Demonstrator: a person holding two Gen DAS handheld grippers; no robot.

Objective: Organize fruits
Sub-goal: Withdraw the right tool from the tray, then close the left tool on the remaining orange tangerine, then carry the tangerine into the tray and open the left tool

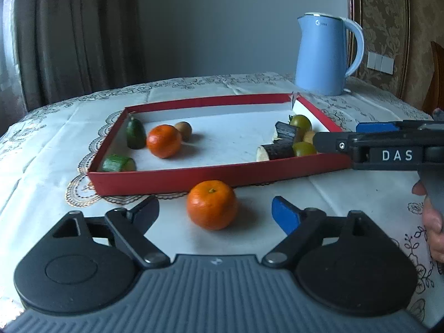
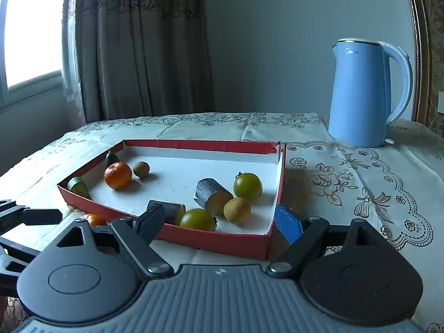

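A red tray [image 1: 211, 174] [image 2: 194, 238] with a white floor lies on the table. At its left end are an orange [image 1: 163, 141] [image 2: 117, 175], a small brown fruit [image 1: 183, 130] [image 2: 141, 169] and two cucumber pieces [image 1: 136, 133] [image 1: 118, 163]. At its right end are two dark eggplant pieces [image 2: 213, 195] [image 2: 173, 211], two green tomatoes [image 2: 247, 186] [image 2: 197, 219] and a tan round fruit [image 2: 237, 211]. A second orange [image 1: 212, 204] [image 2: 94, 219] sits on the cloth in front of the tray, between the fingers of my open left gripper [image 1: 215, 212]. My right gripper [image 2: 219, 222] is open and empty over the tray's near right corner.
A blue electric kettle [image 1: 324, 55] [image 2: 363, 94] stands at the back right of the table. The embroidered white tablecloth [image 2: 360, 188] covers the table. Curtains and a window are behind on the left. The right gripper's body [image 1: 388, 149] crosses the left wrist view at the right.
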